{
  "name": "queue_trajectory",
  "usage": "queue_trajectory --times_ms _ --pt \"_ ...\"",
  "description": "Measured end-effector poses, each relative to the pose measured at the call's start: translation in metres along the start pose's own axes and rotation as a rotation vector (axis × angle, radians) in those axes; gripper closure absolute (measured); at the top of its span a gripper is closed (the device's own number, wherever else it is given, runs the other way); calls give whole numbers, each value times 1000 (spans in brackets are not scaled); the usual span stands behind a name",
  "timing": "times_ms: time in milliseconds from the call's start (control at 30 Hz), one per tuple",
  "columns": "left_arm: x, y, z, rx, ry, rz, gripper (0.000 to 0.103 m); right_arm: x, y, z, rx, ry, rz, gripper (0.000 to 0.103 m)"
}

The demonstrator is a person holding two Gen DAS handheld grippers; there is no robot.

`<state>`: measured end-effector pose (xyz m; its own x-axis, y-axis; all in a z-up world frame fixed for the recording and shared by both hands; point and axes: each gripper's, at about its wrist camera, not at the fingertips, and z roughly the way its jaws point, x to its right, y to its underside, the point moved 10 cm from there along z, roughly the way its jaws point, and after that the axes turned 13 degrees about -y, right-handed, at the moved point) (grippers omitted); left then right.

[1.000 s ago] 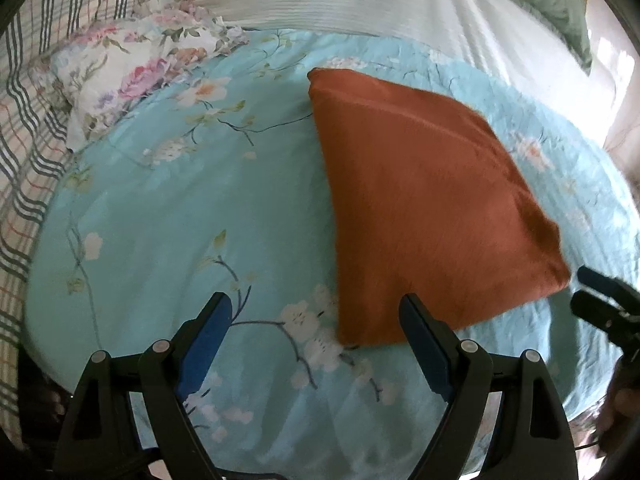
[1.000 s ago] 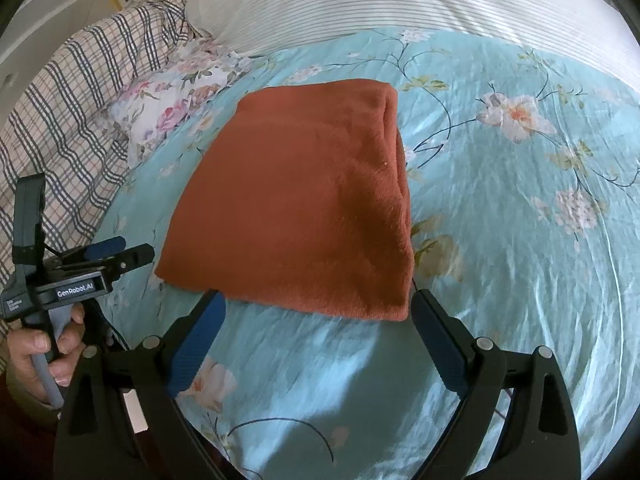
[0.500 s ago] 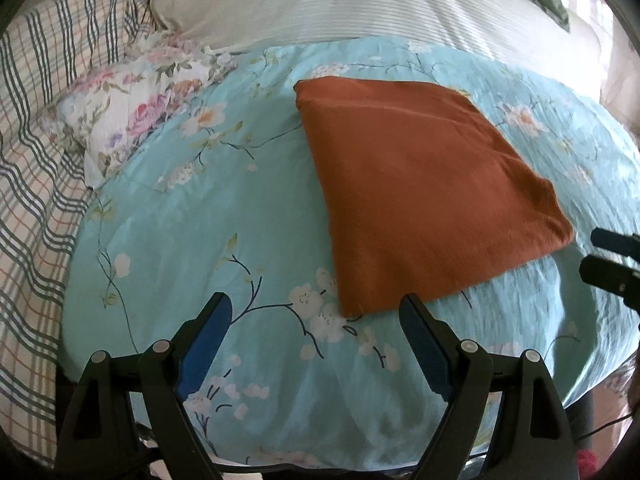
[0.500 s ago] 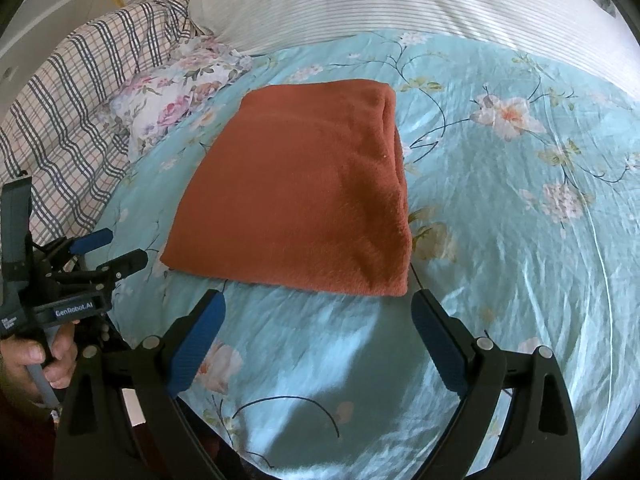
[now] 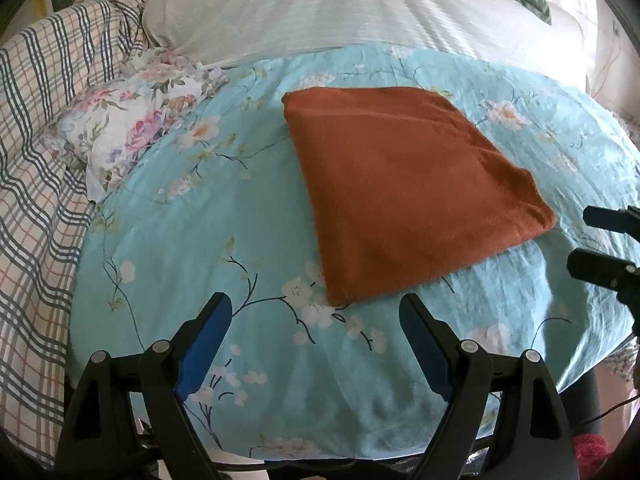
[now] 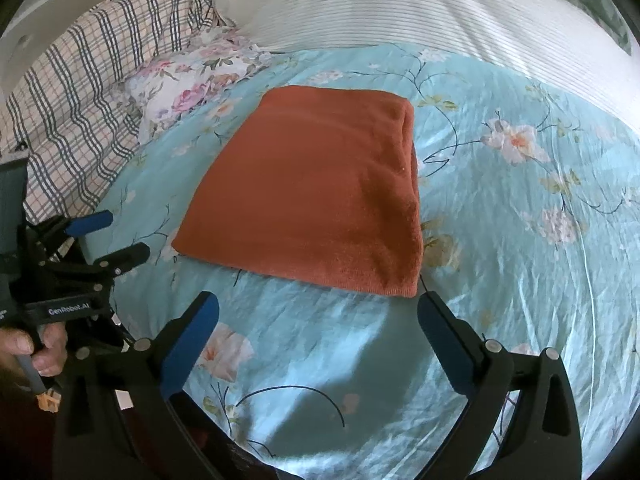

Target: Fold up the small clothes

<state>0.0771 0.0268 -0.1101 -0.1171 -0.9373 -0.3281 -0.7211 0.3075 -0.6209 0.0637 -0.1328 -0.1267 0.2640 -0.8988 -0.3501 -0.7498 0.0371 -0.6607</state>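
Note:
A rust-orange cloth (image 5: 404,196) lies folded into a flat rectangle on the light-blue flowered sheet (image 5: 200,240); its thick folded edge shows on the right in the right wrist view (image 6: 316,188). My left gripper (image 5: 316,312) hovers open just short of the cloth's near corner, nothing between its blue pads. My right gripper (image 6: 318,312) stands back from the cloth's near edge, its jaws opening wider, empty. Each gripper appears in the other's view: the right one's fingertips (image 5: 600,240) at the right edge, the left one (image 6: 108,236) at the left, held by a hand (image 6: 28,348).
A small floral-print cloth (image 5: 132,128) lies crumpled at the back left of the sheet. A plaid fabric (image 5: 36,120) covers the left side. A white striped pillow (image 5: 320,8) lies across the back. The bed's near edge drops off below the grippers.
Both grippers have drawn back and up from the cloth, so it looks smaller and farther. The left view has rolled, showing more plaid fabric and pillow. The right jaws stand slightly wider.

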Motion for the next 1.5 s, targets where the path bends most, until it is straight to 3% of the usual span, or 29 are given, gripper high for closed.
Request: queue_trajectory --times_ms 567,1500 --pt "-7 -7 -17 41 12 -29 17 1 -2 -5 5 8 -4 2" --pt "-5 -7 -18 45 19 -37 17 2 -3 -4 14 -2 -5 2"
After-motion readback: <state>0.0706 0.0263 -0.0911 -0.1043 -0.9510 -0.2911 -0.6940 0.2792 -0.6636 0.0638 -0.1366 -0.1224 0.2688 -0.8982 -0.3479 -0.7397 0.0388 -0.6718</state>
